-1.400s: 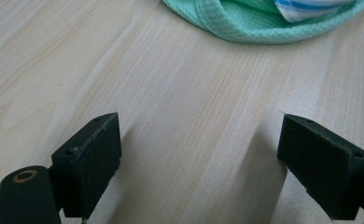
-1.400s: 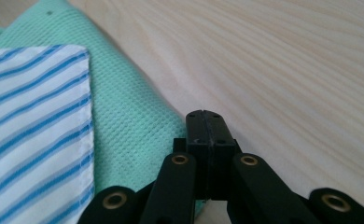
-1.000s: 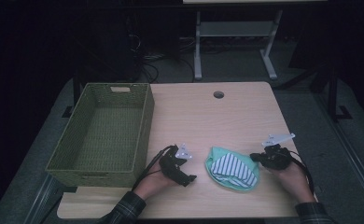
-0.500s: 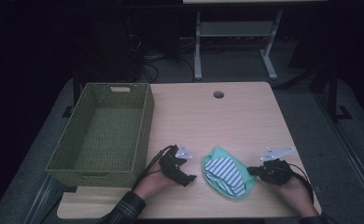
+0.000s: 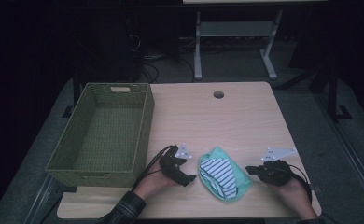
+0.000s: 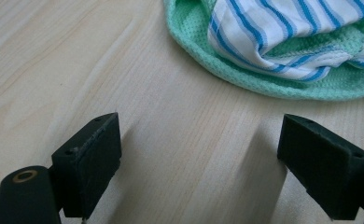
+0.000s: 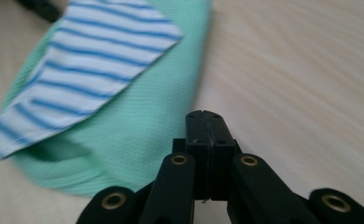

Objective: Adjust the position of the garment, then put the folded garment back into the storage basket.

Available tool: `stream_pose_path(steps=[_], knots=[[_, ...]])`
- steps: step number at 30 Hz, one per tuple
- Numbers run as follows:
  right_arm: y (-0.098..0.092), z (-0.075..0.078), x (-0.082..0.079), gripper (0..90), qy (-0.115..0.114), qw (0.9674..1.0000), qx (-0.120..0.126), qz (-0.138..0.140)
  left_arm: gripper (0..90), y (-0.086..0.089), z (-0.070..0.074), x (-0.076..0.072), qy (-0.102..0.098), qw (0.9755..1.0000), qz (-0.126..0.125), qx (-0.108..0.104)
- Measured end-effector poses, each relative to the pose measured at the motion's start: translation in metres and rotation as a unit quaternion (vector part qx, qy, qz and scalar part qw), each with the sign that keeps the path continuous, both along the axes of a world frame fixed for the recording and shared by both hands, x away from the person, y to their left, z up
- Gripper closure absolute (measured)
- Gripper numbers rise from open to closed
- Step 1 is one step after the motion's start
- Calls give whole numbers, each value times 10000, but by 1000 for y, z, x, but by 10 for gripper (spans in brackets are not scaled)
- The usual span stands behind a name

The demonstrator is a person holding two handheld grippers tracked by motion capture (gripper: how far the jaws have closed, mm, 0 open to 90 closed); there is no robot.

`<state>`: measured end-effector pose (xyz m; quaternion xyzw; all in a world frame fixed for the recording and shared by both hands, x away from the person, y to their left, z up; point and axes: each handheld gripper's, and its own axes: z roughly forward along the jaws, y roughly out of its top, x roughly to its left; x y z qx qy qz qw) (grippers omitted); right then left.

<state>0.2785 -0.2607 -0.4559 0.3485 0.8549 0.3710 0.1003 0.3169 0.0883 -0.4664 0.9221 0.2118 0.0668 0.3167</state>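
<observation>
A mint-green cloth [image 5: 238,189] with a white, blue-striped cloth [image 5: 220,172] lying on top sits near the table's front edge, between both grippers. My left gripper [image 5: 188,171] rests on the table just left of the pile. Its jaws stand wide apart in the left gripper view [image 6: 203,154], with bare wood between them and the green cloth [image 6: 245,77] ahead to the right. My right gripper [image 5: 251,170] lies to the right of the pile, pointing at it. Its jaws are pressed together [image 7: 204,122] beside the green cloth's edge [image 7: 138,130], and nothing shows between them.
A green woven basket [image 5: 145,119] stands at the table's left side, close behind the left hand. A round cable hole [image 5: 218,94] is near the far edge. The table [image 5: 245,126] has bare wood behind the cloths.
My right gripper has drawn toward the near edge and slightly left. The cloth pile has bunched narrower and shifted a little left. The left gripper has stayed put.
</observation>
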Motion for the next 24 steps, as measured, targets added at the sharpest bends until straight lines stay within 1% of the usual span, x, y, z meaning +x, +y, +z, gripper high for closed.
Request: stream_pose_path(steps=[2, 3, 4, 6, 7, 9, 12, 16, 18, 21, 24], knots=[[-4, -1, 4, 846, -33, 9998, -40, -169, 127, 0, 0, 0, -4, 10000, 9, -13], [-6, -2, 7, 827, -94, 9995, -84, -296, 128, 0, 0, 1, 11, 10000, 24, -2], [-9, -3, 9, 794, -83, 9991, -73, -409, 129, 1, 0, 1, 22, 10000, 28, -10], [-14, -5, 14, 684, -130, 9976, -100, -667, 133, 1, 1, 1, 83, 9999, 63, -15], [-17, -6, 16, 634, -101, 9968, -109, -785, 133, 2, 2, 2, 73, 10000, 56, -3], [-21, -10, 20, 546, -139, 9952, -161, -951, 134, 3, 3, 2, 69, 9999, 80, -8], [-24, -16, 23, 427, -180, 9929, -291, -1135, 135, 2, 9, 0, 77, 9999, 104, -89], [-29, -19, 26, 354, -278, 9904, -318, -1318, 135, -1, 19, -4, 98, 9997, 88, -229], [-30, -20, 26, 333, -283, 9903, -266, -1336, 135, -4, 23, -7, 116, 9993, 63, -336], [-32, -23, 27, 280, -285, 9901, -139, -1365, 135, -10, 27, -10, 160, 9991, 7, -382], [-33, -26, 27, 249, -361, 9895, -83, -1395, 135, -16, 31, -13, 172, 9991, -25, -382]])
